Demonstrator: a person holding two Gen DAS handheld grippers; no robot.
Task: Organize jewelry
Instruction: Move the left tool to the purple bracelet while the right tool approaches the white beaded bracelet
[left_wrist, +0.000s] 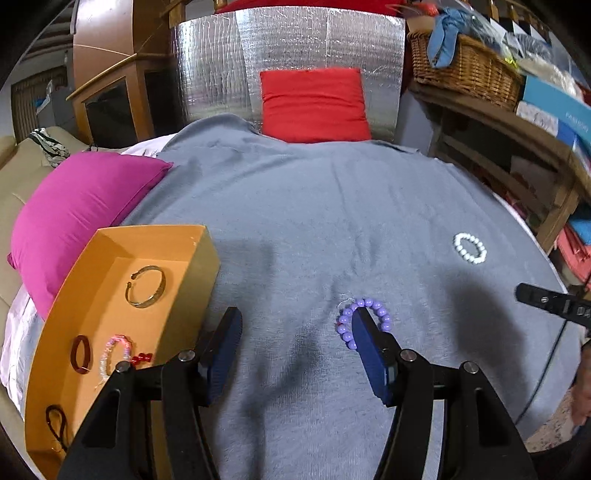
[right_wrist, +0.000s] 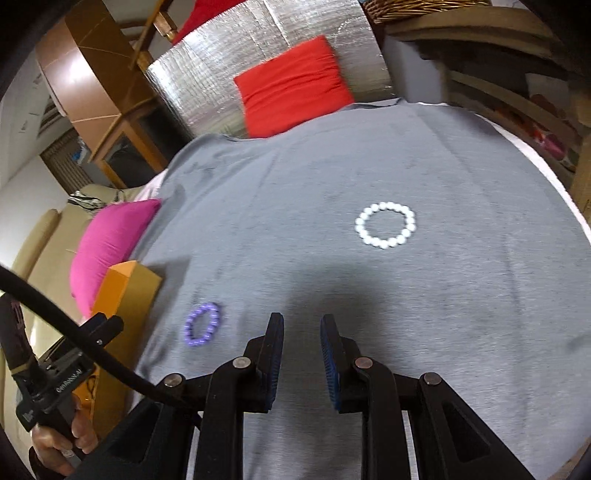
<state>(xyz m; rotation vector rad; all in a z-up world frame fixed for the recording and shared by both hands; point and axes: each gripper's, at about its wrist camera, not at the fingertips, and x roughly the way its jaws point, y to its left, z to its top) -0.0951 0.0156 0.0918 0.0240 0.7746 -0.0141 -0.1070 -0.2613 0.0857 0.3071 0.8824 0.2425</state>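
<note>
A: Where are we in the tidying?

B: Between pickups. The left gripper is about half open and empty, over the grey blanket just right of the orange box. The right gripper is nearly closed and empty too.

A: What's left?

B: The purple bracelet near the box, then the white bracelet beyond. Next, I'd say, straddle the purple beads.

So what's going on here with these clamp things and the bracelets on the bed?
A person holds a two-finger gripper in each hand and is sorting jewelry into an orange box, which already holds a few bangles. A purple bead bracelet and a white bead bracelet lie on the grey blanket. The left gripper is open and empty near the purple one; the right gripper holds nothing, its jaws nearly closed.
</note>
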